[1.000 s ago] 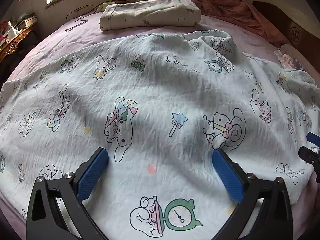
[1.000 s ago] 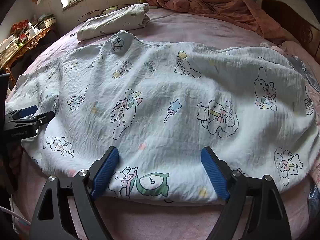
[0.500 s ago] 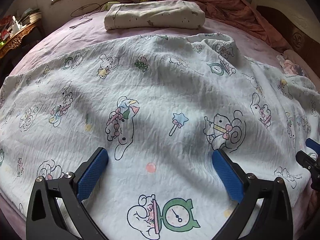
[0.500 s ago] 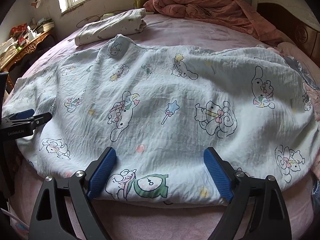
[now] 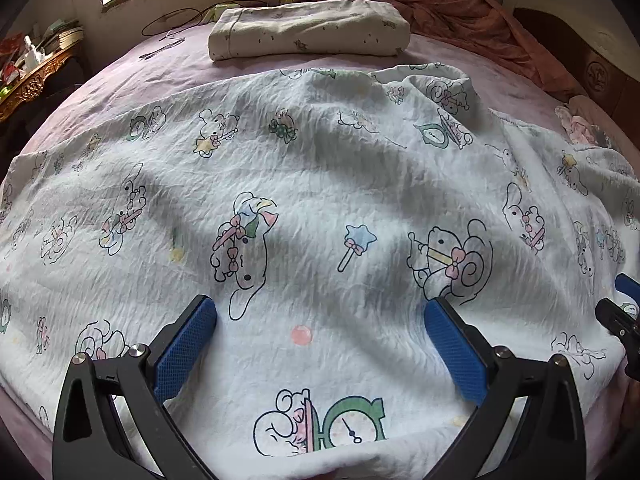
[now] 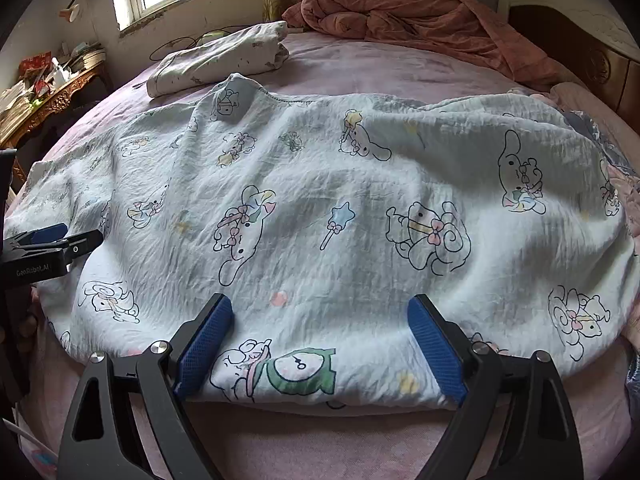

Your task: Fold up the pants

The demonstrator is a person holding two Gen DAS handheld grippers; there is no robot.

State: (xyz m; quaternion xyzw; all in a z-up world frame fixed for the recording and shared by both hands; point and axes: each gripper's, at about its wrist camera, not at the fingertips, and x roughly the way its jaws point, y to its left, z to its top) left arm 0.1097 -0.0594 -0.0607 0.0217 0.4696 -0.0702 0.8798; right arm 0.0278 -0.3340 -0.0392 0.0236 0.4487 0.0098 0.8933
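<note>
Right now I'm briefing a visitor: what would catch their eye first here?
The cartoon-print pants spread wide across the pink bed. Open blue-padded right tongs hover at their near edge, with the left tongs alongside. Behind lie a folded cloth and a rumpled quilt.

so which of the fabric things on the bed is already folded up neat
The cream speckled cloth near the window: a tidy flat rectangle. The cartoon-print pants lie spread open, and the rust-pink blanket is heaped and crumpled.
</note>
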